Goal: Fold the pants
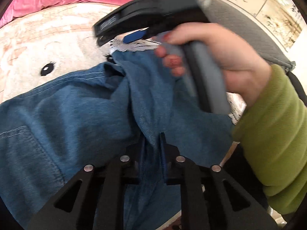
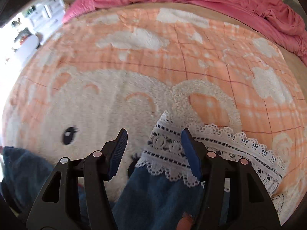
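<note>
Your left gripper (image 1: 152,141) is pinched shut on a fold of the pants (image 1: 86,111) at lower centre, while your right gripper (image 2: 153,153) stands half open with the lace hem (image 2: 167,145) loose between its jaws, gripping nothing. Lift now and the hem could slip and the pants bunch on the blanket (image 2: 172,38). No containers are in view.

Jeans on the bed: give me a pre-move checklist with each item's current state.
1. Left gripper shut on a fold of the jeans: ok.
2. Right gripper open: ok.
3. Lace hem lies between its fingers, not pinched: not ok for lifting yet.
4. Jeans flat: not ok, bunched and creased.
5. Blanket beyond the hem bare: ok.
6. Second leg's hem aligned: cannot tell.
</note>
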`<state>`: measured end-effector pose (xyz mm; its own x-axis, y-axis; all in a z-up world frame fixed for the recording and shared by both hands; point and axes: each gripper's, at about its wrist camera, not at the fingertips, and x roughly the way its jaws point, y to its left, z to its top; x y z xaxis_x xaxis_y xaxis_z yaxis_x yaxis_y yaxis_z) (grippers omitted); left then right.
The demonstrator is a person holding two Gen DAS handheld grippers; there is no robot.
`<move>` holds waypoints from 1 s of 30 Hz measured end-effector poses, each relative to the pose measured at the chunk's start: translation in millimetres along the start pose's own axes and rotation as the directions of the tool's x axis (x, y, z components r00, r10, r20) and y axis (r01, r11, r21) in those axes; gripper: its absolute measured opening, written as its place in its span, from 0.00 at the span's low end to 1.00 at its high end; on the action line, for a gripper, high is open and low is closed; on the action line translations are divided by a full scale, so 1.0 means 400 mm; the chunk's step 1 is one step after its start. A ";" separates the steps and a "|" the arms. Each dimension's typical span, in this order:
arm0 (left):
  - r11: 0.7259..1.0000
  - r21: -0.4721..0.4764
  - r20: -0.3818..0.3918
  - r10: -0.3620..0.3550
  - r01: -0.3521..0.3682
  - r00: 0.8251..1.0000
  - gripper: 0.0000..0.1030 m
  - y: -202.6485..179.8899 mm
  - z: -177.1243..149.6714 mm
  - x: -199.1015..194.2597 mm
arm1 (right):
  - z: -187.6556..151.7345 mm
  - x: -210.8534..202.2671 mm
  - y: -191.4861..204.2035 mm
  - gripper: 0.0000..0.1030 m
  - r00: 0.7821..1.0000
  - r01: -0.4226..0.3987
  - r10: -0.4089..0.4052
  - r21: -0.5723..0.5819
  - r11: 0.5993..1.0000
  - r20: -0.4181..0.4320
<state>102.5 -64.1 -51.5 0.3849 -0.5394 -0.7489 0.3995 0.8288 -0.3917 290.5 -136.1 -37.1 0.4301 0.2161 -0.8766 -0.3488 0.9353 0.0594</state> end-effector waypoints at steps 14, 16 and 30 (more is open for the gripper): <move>0.998 0.056 0.067 -0.001 -0.003 0.998 0.15 -0.002 -0.002 -0.027 | -0.166 -0.318 -0.250 0.04 0.959 -0.177 0.098 0.293 0.940 0.265; 0.997 0.074 0.080 0.003 -0.009 0.997 0.15 -0.007 -0.013 -0.039 | -0.223 -0.368 -0.300 0.04 0.946 -0.206 0.092 0.358 0.911 0.311; 0.956 0.293 0.067 -0.003 -0.017 0.998 0.12 -0.096 -0.061 -0.100 | -0.521 -0.498 -0.382 0.04 0.959 -0.205 0.065 0.515 0.832 0.275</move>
<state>51.5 -70.6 -19.4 0.4384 -0.5507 -0.7103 0.6195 0.7577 -0.2050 84.6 -380.5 28.7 0.6190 0.3455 -0.7053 0.0505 0.8787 0.4748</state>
